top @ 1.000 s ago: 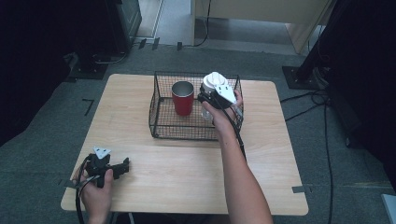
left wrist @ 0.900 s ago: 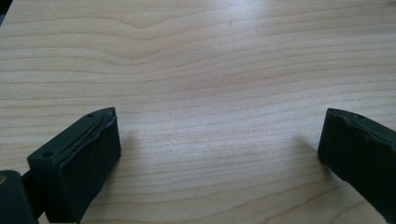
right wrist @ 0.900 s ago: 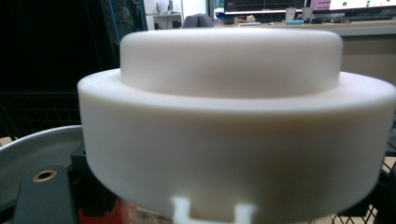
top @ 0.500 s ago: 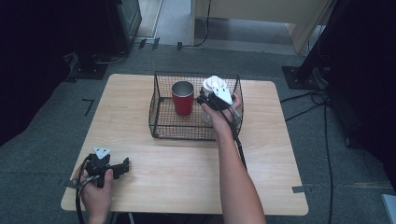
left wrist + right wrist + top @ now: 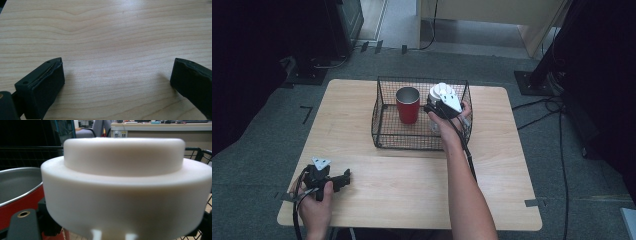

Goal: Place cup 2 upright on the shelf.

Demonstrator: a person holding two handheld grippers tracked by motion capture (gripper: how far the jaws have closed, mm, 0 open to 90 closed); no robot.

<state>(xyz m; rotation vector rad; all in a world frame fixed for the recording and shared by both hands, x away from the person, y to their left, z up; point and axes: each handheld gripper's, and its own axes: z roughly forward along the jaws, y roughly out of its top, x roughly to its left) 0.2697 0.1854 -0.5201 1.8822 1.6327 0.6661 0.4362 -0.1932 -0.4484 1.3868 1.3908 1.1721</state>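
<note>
**Right gripper on a white lid in the basket**

We are holding the right gripper (image 5: 438,106) inside the wire basket (image 5: 384,131) at the far middle of the table (image 5: 512,165). In the right gripper view a white lid (image 5: 125,185) is sitting very close to the camera, between the gripper's jaws; the jaws are drawn nearly together and seem to be clamping it, though the lid is hiding the contact itself. The lid is staying in the right half of the basket, just beside the red cup (image 5: 408,104), which is standing upright in the left half with its steel rim showing. Whether the lid is resting on a container below, we cannot tell.

We are resting the left gripper (image 5: 343,177) on the near left corner of the table, well apart from the basket. Its jaws are standing wide apart over bare wood, holding nothing.
</note>
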